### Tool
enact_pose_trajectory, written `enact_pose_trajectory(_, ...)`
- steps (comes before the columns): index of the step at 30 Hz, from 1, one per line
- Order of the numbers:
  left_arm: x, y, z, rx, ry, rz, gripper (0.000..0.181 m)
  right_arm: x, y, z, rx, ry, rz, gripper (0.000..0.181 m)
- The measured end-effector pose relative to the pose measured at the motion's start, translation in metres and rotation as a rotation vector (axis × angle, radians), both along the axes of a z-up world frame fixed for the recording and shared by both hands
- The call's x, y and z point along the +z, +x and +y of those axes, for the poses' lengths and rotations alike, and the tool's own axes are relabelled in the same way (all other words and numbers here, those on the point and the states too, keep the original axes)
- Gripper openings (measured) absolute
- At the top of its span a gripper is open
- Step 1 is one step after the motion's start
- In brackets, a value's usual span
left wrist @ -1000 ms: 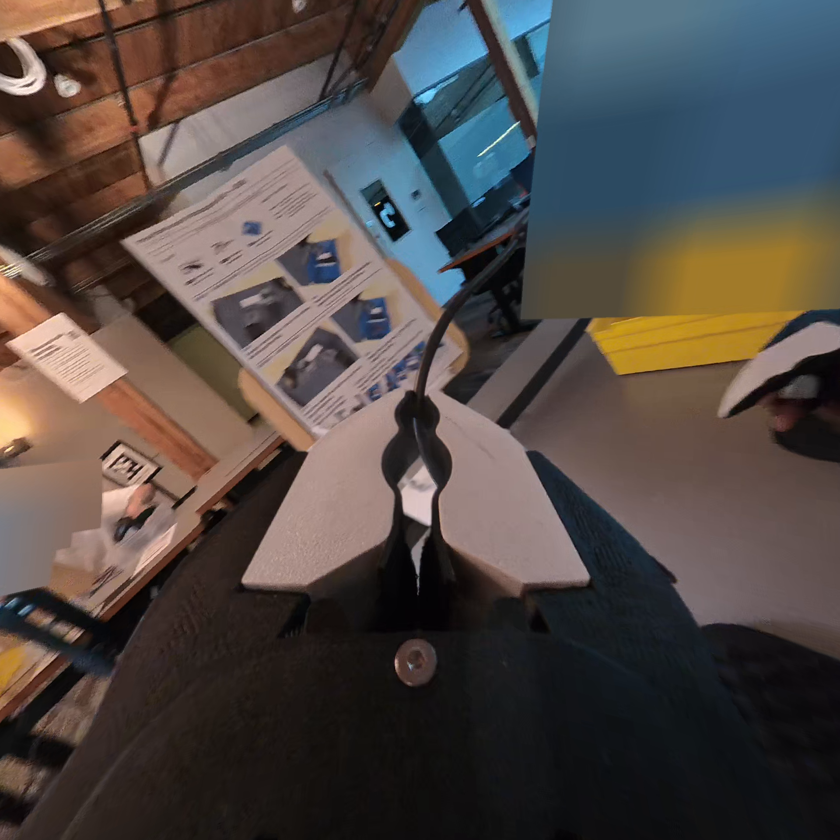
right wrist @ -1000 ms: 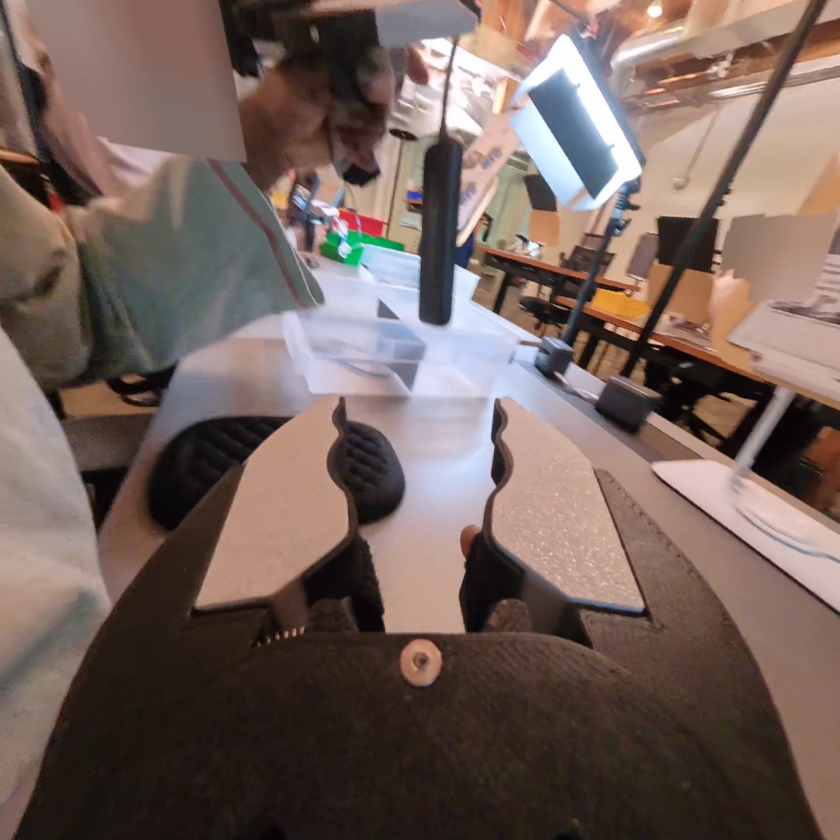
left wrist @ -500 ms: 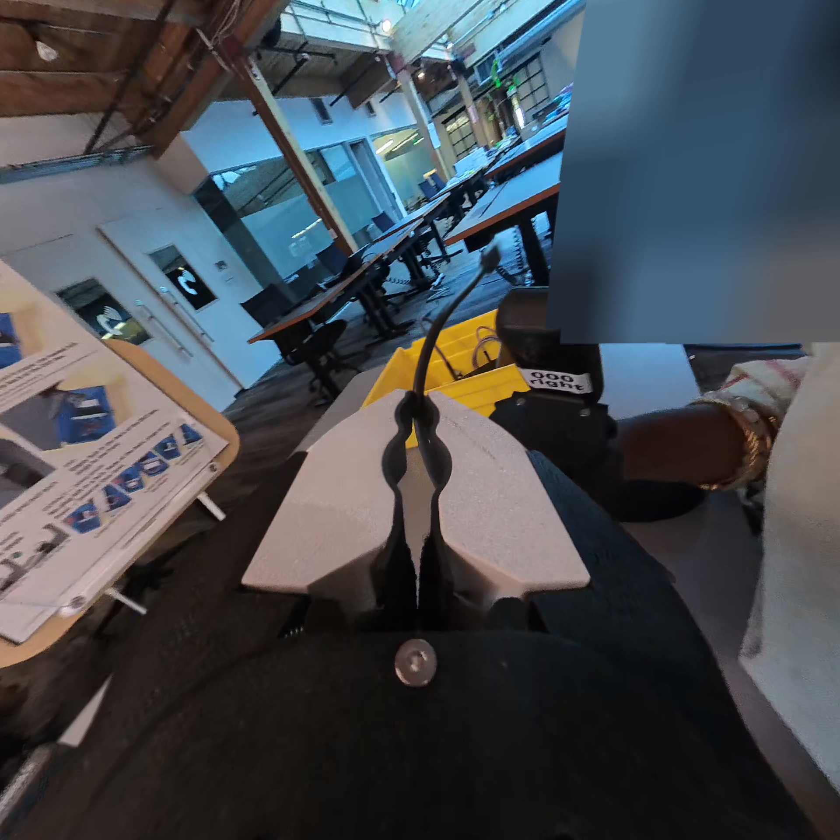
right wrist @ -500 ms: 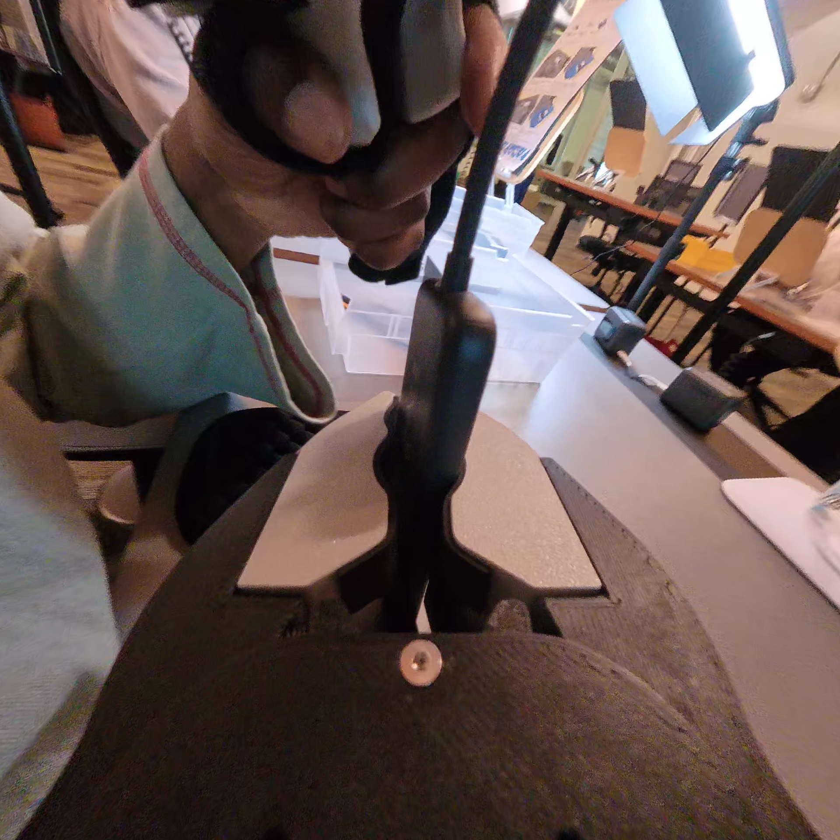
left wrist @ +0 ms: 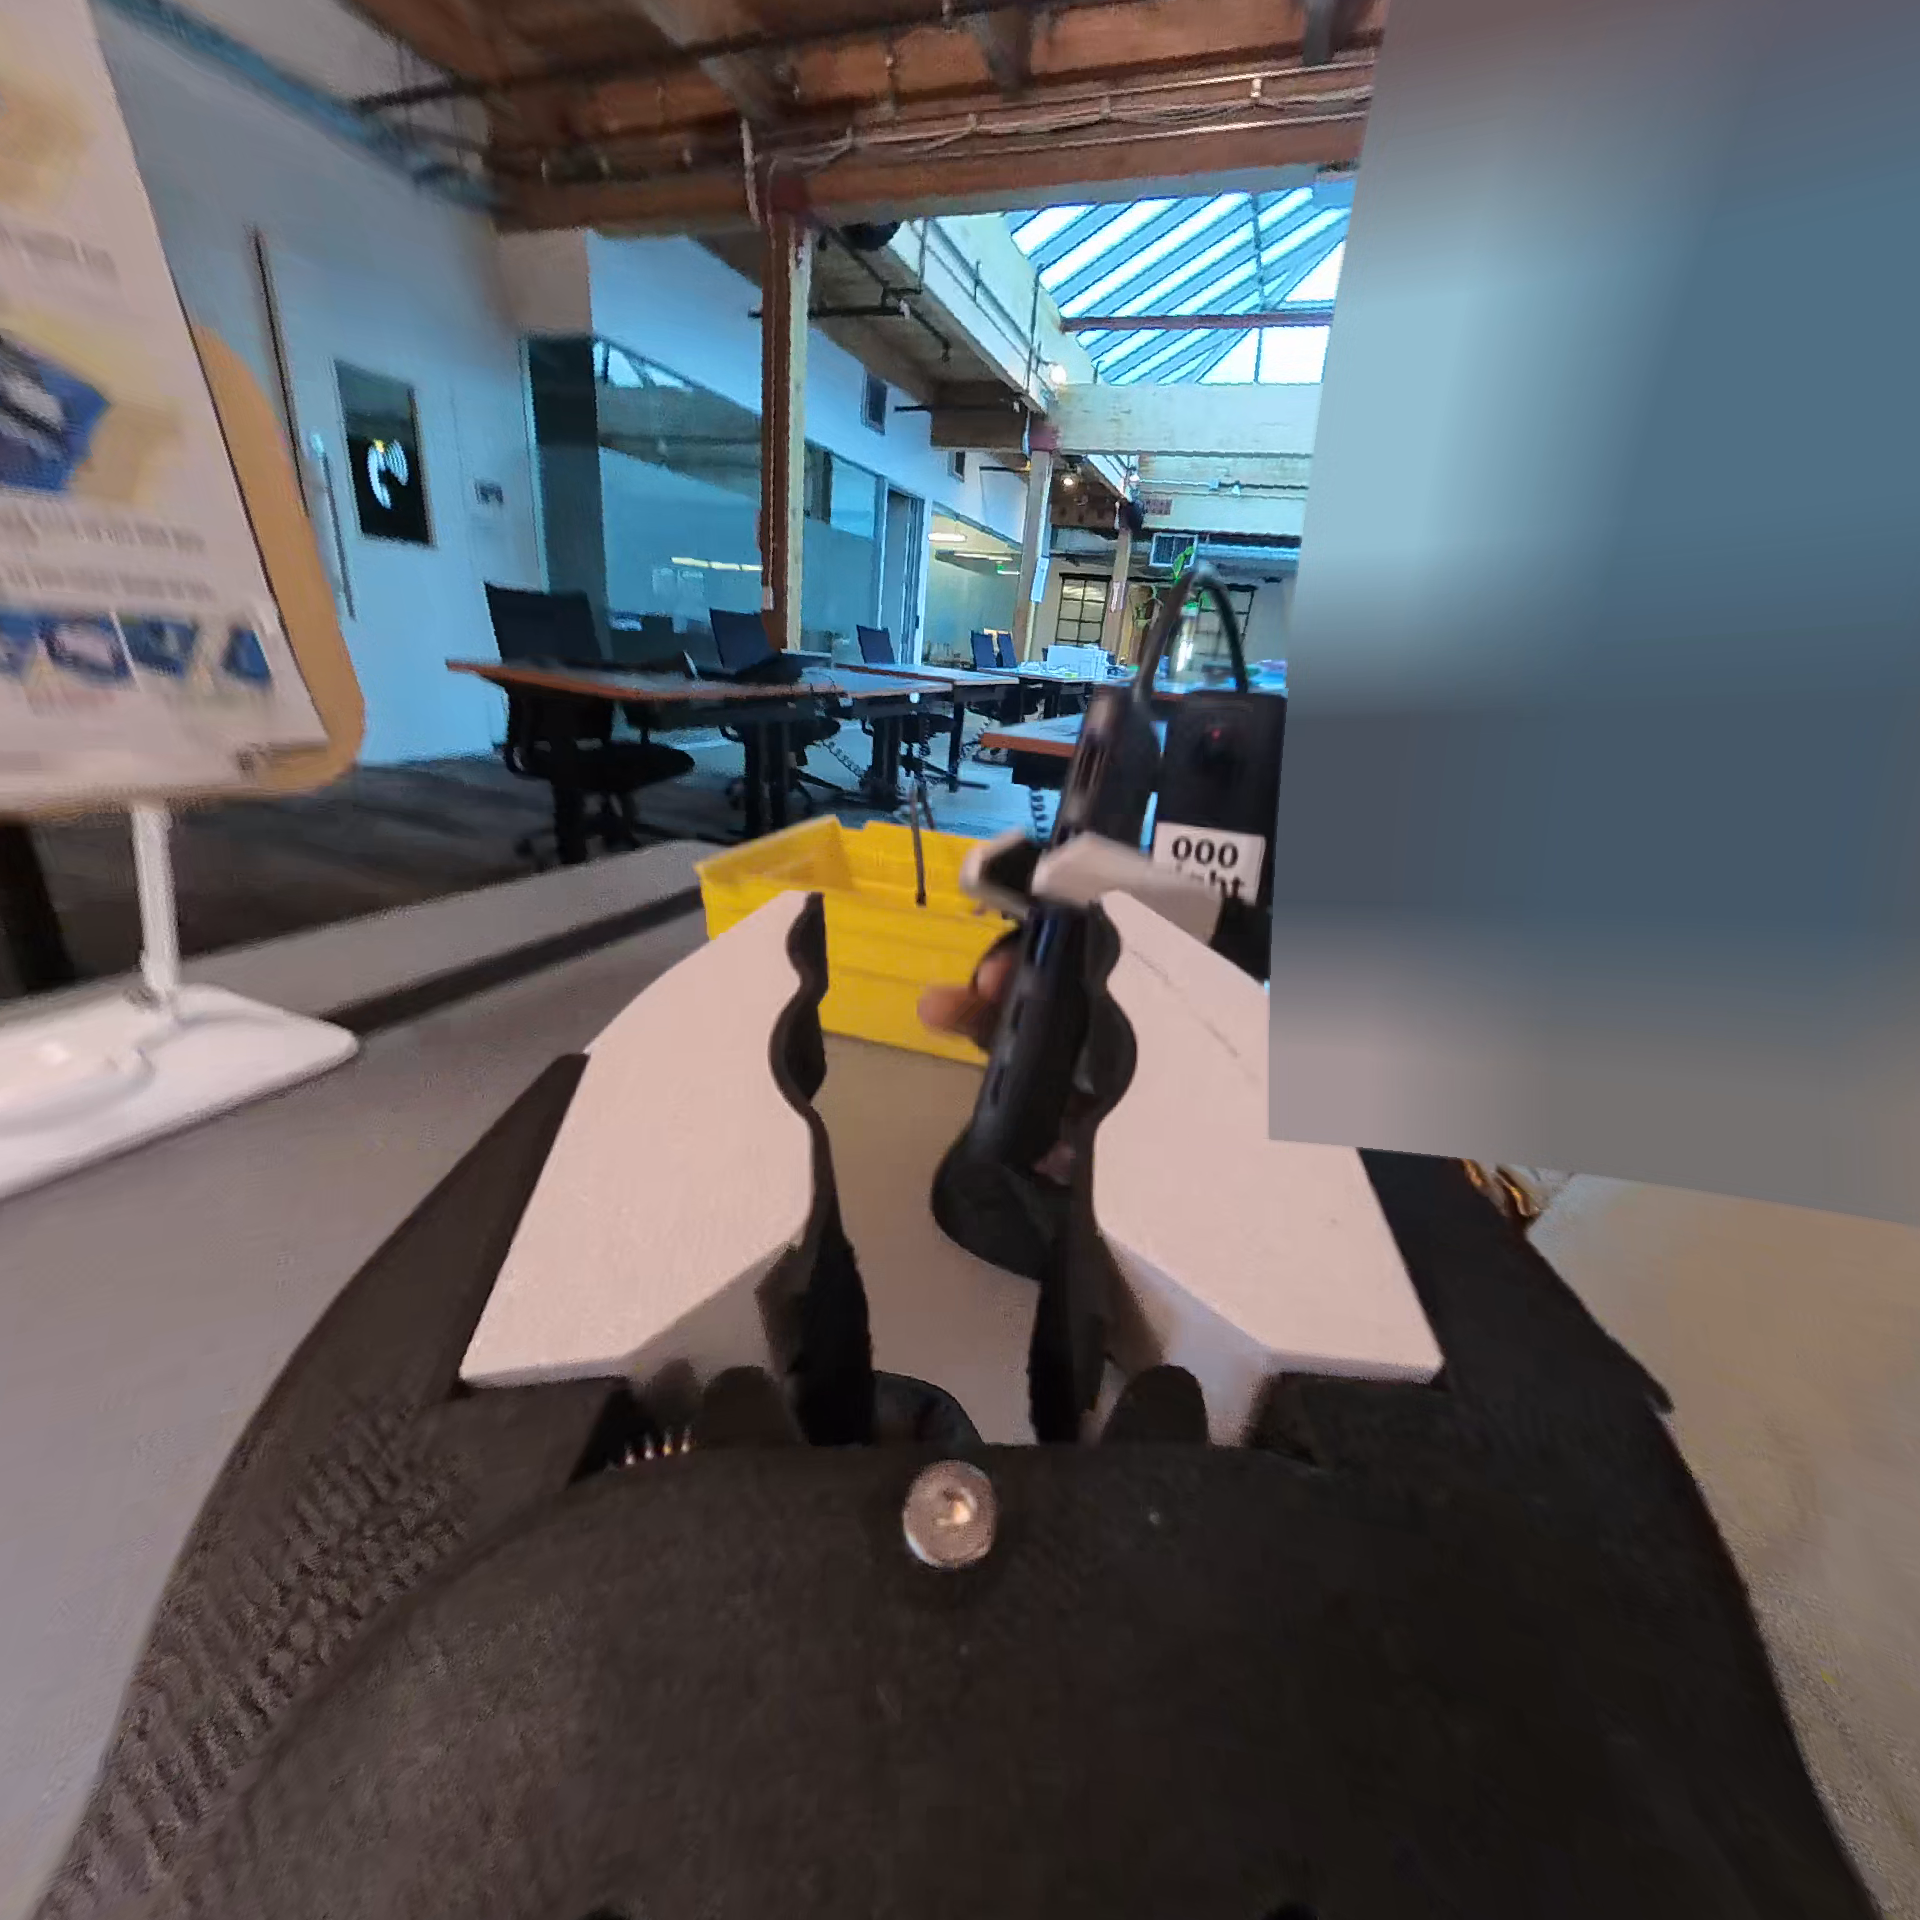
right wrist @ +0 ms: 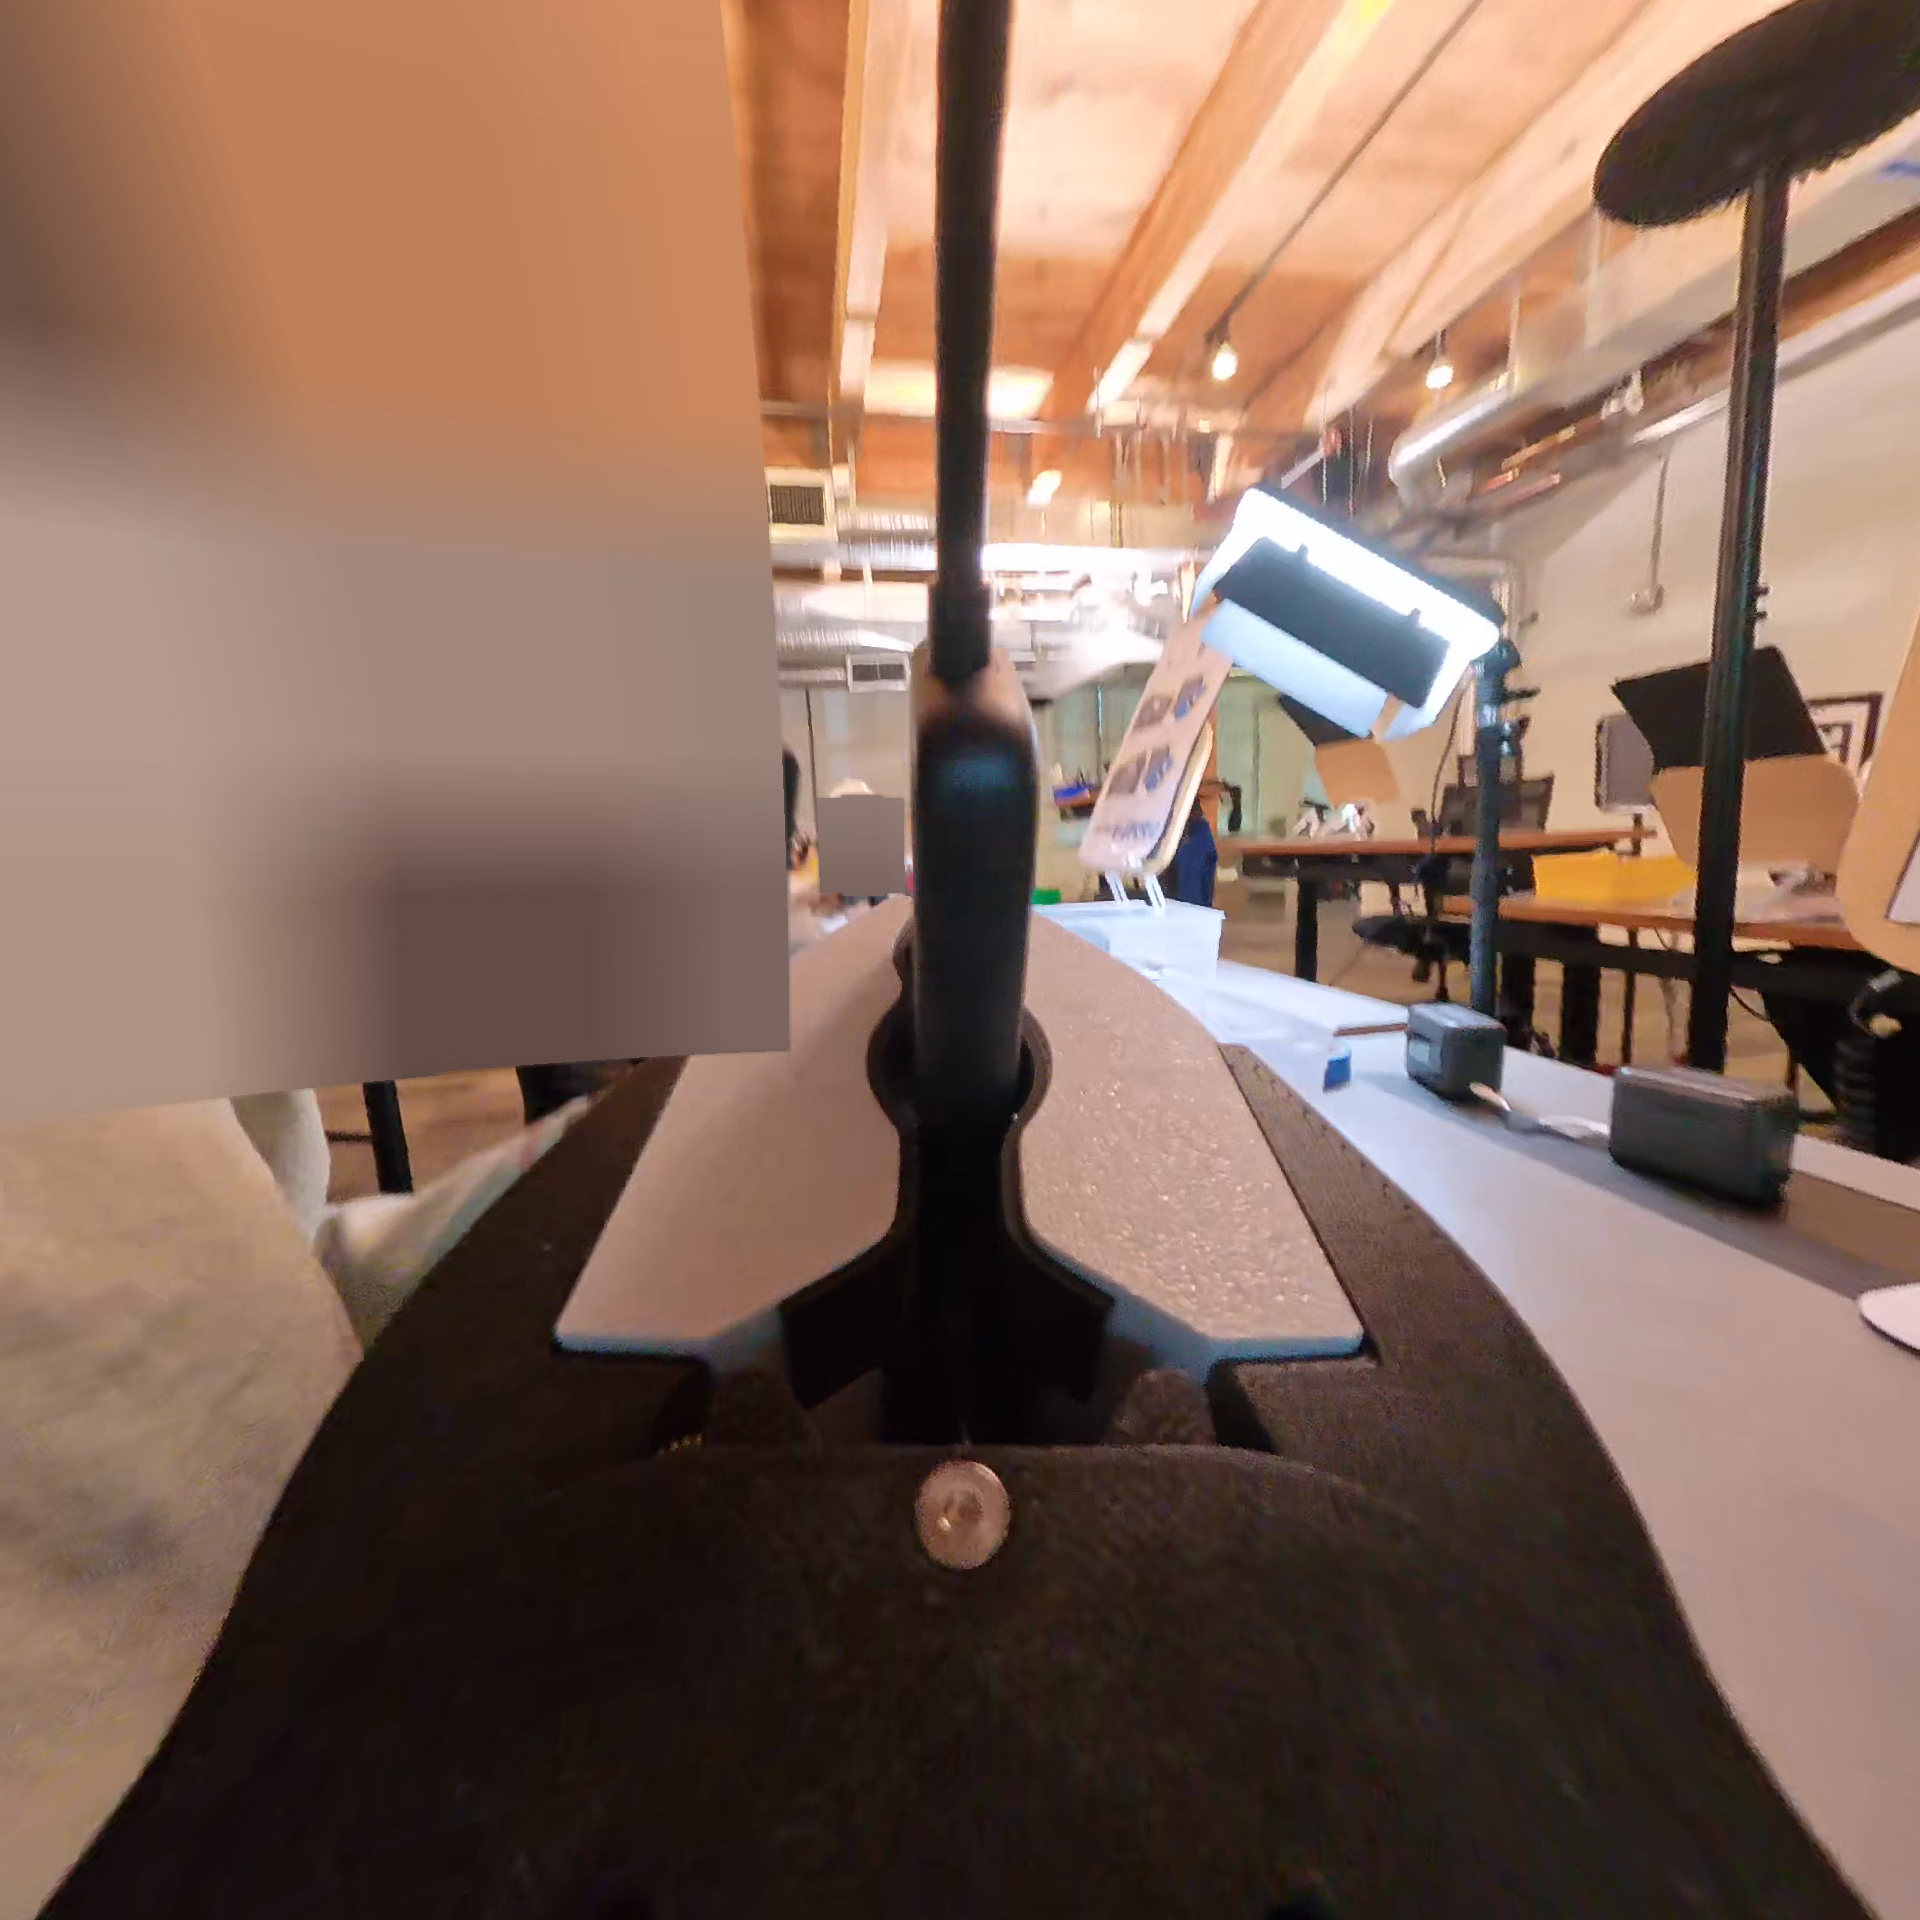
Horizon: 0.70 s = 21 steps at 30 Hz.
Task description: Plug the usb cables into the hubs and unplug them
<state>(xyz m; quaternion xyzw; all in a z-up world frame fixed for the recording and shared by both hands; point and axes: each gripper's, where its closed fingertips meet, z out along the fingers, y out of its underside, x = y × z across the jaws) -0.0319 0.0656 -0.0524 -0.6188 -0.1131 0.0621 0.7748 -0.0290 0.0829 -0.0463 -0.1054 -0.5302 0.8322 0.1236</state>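
A black USB hub point(right wrist: 966, 883) stands upright in my right gripper point(right wrist: 966, 925), which is shut on its lower part. Its black cable point(right wrist: 961, 312) runs straight up out of the frame. In the left wrist view my left gripper point(left wrist: 961, 925) is open and empty. The same hub point(left wrist: 1029, 1039) shows in the gap between its jaws, close to the right finger, with a row of ports along its side. The right gripper's white fingertips point(left wrist: 1086, 868) clamp the hub, and its cable point(left wrist: 1174, 623) arcs above.
A yellow bin point(left wrist: 862, 904) sits on the grey table point(left wrist: 312, 1195) beyond the hub. A poster on a white stand point(left wrist: 156, 1018) is at the left. Two small grey boxes point(right wrist: 1704, 1132), a clear plastic bin point(right wrist: 1143, 925) and a light panel point(right wrist: 1351, 634) are to the right. My left and right fingertips are right by each other.
My right gripper closed on the hub that hung from the cable. My left gripper then opened and let go of the cable. Both views have swung round.
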Motion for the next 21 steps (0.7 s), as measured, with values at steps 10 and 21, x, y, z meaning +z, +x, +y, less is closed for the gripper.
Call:
enact_pose_trajectory(10, -0.033, 0.016, 0.029, -0.141, 0.113, -0.107, 0.011, -0.004, 0.003, -0.002, 0.075, -0.122, -0.035, 0.010)
enact_pose_trajectory(21, -0.043, 0.004, 0.020, -0.095, 0.113, -0.128, 0.030, -0.009, 0.004, -0.002, 0.157, -0.207, -0.078, 0.010)
